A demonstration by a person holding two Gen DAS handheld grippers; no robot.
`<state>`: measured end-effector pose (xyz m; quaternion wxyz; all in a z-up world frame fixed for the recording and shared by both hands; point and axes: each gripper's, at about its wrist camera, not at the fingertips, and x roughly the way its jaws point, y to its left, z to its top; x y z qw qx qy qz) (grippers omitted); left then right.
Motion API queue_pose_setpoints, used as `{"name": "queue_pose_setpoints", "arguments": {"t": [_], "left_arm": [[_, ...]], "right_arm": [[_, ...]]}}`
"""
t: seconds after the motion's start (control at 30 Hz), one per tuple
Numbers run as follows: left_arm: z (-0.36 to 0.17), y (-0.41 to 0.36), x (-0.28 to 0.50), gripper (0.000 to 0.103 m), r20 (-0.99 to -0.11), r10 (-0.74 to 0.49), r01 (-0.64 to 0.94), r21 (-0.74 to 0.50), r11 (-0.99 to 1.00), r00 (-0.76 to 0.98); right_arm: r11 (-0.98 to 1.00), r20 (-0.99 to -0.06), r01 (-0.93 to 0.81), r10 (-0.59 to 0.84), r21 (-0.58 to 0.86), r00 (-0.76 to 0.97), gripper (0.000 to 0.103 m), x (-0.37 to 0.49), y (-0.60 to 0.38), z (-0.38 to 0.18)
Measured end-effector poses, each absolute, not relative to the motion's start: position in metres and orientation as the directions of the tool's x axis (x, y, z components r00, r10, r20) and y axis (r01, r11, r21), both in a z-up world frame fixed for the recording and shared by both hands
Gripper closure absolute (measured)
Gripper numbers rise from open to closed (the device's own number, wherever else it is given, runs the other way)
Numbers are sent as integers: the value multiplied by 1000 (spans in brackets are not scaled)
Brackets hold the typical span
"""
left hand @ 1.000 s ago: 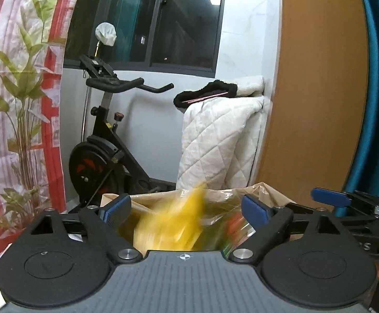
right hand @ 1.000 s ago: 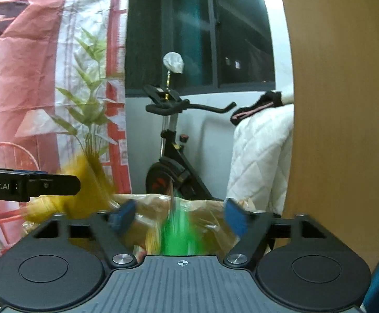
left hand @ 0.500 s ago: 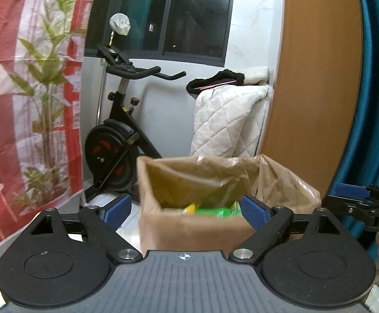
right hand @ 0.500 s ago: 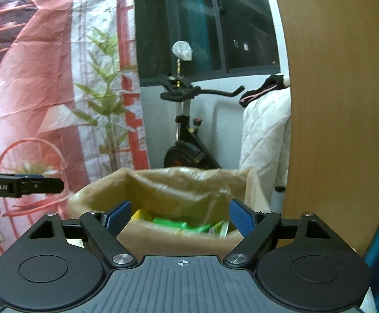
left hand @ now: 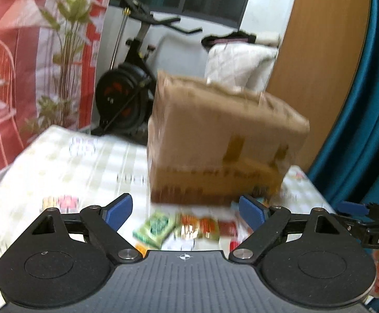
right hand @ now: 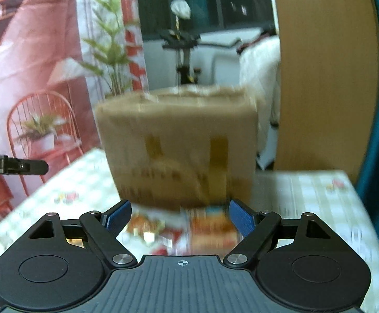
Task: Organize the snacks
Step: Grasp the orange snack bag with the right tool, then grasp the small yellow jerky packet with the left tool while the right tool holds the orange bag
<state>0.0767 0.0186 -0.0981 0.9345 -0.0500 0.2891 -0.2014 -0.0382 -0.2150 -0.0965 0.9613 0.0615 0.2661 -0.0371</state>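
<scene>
A brown cardboard box [left hand: 223,140], blurred by motion, stands on the checked tablecloth [left hand: 67,161]. Loose snack packs lie in front of it: a green pack [left hand: 154,228], orange and red packs [left hand: 200,228]. My left gripper [left hand: 185,210] hovers over these packs with its jaws wide but closing, and nothing sits between them. In the right wrist view the same box [right hand: 176,146] fills the middle, with blurred snacks [right hand: 207,224] at its foot. My right gripper [right hand: 179,215] stands open above them, holding nothing. Each gripper shows at the edge of the other's view.
An exercise bike [left hand: 129,83] and a white quilt [left hand: 236,62] stand behind the table. A pink printed curtain [right hand: 33,65] hangs on the left, a wooden panel [right hand: 319,78] and teal curtain [left hand: 372,104] on the right. The table edge runs close on both sides.
Both grippers have drawn back and sunk from above the box's open top. The box's front face and the snacks on the table now show. Snacks that were falling are gone into the box.
</scene>
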Motion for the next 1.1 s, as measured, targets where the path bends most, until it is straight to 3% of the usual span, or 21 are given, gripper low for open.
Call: {"name": "queue_pose_setpoints", "arguments": {"t": [0.1,0.23,0.63,0.83,0.93,1.1], "left_arm": [[-113,17,70,15,-553,-401,348,-204,915,730],[-128,17,65,15,-585,-412,353,-219,909,698],[-161,13,48,17,-653,-416,340,-247,907,634],[-174,9,44,23,-687,-420,333,-265,905,594],[-178,8,44,28,-690,-436,339,-283,897,578],[-178,10,48,31,-681,-436,333,-287,898,588]], "right_arm": [[982,-580,154,-64,107,812,22,-55,-213,-118],[972,-643,209,-94,105,760,9,-74,-208,-143],[902,-742,312,14,298,670,10,-70,-213,-186],[906,-732,288,33,309,680,20,-67,-210,-188],[920,-722,273,17,282,692,36,-69,-211,-184],[922,-675,278,-25,270,737,38,-72,-223,-172]]}}
